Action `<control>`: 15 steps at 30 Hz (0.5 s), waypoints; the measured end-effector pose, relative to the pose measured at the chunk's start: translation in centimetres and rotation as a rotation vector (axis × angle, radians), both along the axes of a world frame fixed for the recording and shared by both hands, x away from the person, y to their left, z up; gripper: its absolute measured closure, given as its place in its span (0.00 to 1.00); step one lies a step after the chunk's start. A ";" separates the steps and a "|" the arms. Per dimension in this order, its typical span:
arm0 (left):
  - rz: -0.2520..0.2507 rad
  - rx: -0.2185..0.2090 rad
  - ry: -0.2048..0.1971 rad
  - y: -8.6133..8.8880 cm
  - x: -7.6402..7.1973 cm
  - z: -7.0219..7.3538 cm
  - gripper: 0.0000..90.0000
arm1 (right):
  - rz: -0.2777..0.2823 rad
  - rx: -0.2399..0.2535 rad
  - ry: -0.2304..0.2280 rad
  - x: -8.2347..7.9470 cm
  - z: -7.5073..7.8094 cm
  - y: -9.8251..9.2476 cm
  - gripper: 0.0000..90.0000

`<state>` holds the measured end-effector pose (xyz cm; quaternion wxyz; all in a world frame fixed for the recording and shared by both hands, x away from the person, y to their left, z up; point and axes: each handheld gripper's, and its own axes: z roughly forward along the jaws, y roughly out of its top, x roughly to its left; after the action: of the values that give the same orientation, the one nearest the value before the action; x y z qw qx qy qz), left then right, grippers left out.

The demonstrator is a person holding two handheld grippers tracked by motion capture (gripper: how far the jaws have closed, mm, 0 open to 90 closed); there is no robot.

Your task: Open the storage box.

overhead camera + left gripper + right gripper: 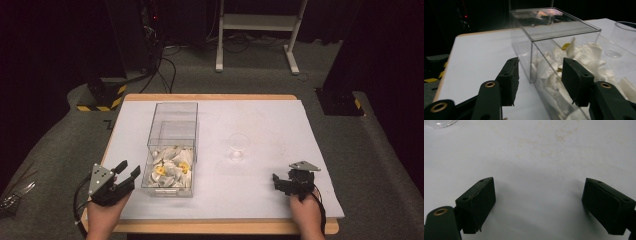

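1 clear plastic box (171,150), 1 clear cup (239,146), 2 hand-held grippers, 1 table (280,190) — that's the count. Landmark = the box.

The box is a long rectangular bin w/ thin, hard, see-through walls. Its far half sits under a flat clear lid; its near half is open on top. Inside the near half lies a heap of white crumpled paper sachets (169,170), a few w/ yellow spots — too many to count.

The left hand-held gripper (128,172) is just left of the box's near end, apart from the wall in the high view. In the left gripper view (540,78) its jaws stand about half apart w/ nothing between the pads, and the box's near left corner shows in the gap beyond them.

The right hand-held gripper (276,179) is well to the right of the box, near the table's front edge. Its jaws are spread wide & empty over bare table; pads are black, blocky, a bit chipped.

The cup stands right of the box, apart from it, round & thin-walled.

Room: a wide bare white sheet lies right of and beyond the box, w/ faint tan stains. A narrower strip lies left of the box, up to the wooden table edge.
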<state>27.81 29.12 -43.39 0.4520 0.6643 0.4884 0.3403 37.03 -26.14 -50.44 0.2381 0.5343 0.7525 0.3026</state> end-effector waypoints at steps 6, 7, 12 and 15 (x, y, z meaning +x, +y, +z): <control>0.066 0.026 0.037 2.2 1.1 -1.7 0.51 | 0.001 0.002 0.001 0.0 0.0 0.0 0.13; 0.077 0.039 0.049 2.4 1.4 -2.1 0.51 | -0.003 0.005 0.004 0.0 0.0 0.0 0.13; 0.095 0.076 0.114 2.7 2.5 -4.3 0.49 | -0.001 0.004 0.003 0.0 0.0 0.0 0.13; 0.090 0.111 0.154 2.4 3.0 -5.3 0.49 | 0.000 -0.002 -0.001 0.0 0.0 0.0 0.13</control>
<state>30.81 31.51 -48.73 0.3600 0.6900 0.5313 0.3346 37.03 -26.13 -50.43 0.2388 0.5338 0.7527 0.3023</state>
